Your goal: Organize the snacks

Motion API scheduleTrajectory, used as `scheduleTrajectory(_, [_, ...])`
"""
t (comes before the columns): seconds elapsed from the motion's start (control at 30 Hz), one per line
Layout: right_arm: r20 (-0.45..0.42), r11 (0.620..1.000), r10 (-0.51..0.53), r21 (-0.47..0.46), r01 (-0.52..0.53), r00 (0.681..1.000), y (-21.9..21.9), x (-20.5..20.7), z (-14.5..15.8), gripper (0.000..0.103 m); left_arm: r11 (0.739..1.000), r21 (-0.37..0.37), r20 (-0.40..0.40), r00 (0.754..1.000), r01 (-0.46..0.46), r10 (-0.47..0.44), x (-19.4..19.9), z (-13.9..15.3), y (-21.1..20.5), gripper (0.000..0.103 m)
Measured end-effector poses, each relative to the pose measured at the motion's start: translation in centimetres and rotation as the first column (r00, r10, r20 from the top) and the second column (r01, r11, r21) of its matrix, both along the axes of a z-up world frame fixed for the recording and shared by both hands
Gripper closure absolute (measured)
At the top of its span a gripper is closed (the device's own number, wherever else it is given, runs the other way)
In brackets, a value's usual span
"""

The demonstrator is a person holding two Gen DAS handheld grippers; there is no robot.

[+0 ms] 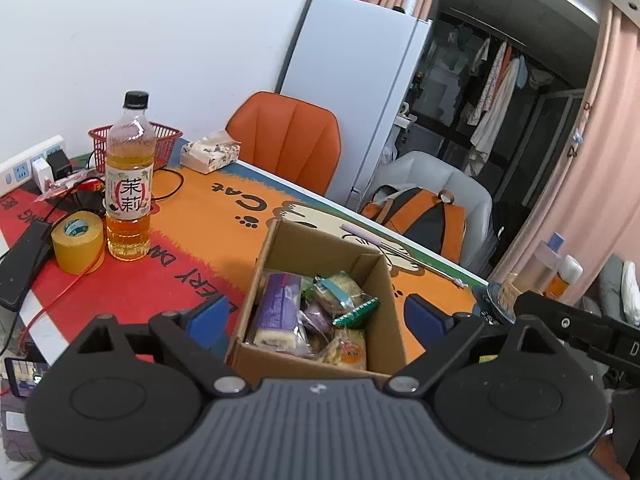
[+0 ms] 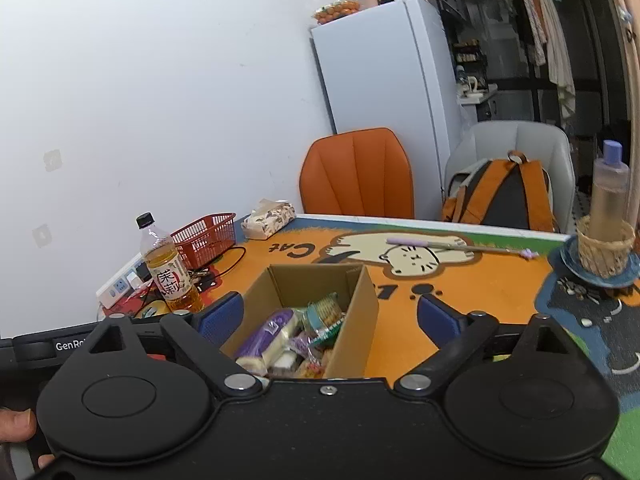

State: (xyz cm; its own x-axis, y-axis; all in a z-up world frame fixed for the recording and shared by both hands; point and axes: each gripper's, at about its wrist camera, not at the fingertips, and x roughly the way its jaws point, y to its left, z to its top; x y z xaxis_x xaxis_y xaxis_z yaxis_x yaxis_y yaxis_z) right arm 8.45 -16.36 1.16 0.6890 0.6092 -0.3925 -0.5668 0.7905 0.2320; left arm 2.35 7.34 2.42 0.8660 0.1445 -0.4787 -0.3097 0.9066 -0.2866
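An open cardboard box (image 1: pixel 372 280) (image 2: pixel 356 300) stands on the orange cat-print table mat. Inside lie several wrapped snacks: a purple-and-cream cake pack (image 1: pixel 280 312) (image 2: pixel 268 336), a teal cracker pack (image 1: pixel 340 288) (image 2: pixel 324 312) and a green-edged packet (image 1: pixel 356 312). My left gripper (image 1: pixel 316 316) is open, its blue pads standing wide on either side of the box's near end, apart from it. My right gripper (image 2: pixel 328 316) is open too, with its pads (image 2: pixel 220 316) spread beside the box and nothing held.
A tea bottle (image 1: pixel 128 184) (image 2: pixel 168 272), a yellow tape roll (image 1: pixel 78 240), a red basket (image 1: pixel 160 140) (image 2: pixel 204 236), a tissue pack (image 1: pixel 210 154), a power strip and cables crowd the left. A wicker holder with a bottle (image 2: pixel 606 240) stands right. An orange chair (image 1: pixel 288 136) and backpack (image 2: pixel 504 196) sit behind.
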Motion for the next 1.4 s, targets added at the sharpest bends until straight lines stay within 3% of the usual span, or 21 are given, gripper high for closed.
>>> scheduleTrajectory(0.1, [0.021,1.0,-0.003,-0.006,0.004,1.0,-0.8,-0.6,0.3,0.0,1.0,0.016,-0.008,1.0,0.014,-0.013,0.0,0.3,-0.9,0.008])
scheduleTrajectory(0.47, [0.042,0.999,-0.032,-0.016,0.032,0.999,-3.7,-2.3,1.3,0.0,0.994,0.059,-0.001,0.996,0.087,-0.087,-0.9,1.7,-3.6,0.004])
scheduleTrajectory(0.73, [0.001,0.997,-0.055,-0.05,0.055,0.998,-4.7,-3.2,1.2,0.0,0.988,0.092,-0.032,0.992,0.125,-0.122,-2.2,2.1,-4.7,0.003])
scheduleTrajectory(1.4, [0.006,0.989,-0.051,-0.14,0.051,0.999,-4.9,-6.2,0.4,0.0,0.985,0.126,-0.091,0.99,0.118,-0.107,-4.8,0.8,-4.2,0.001])
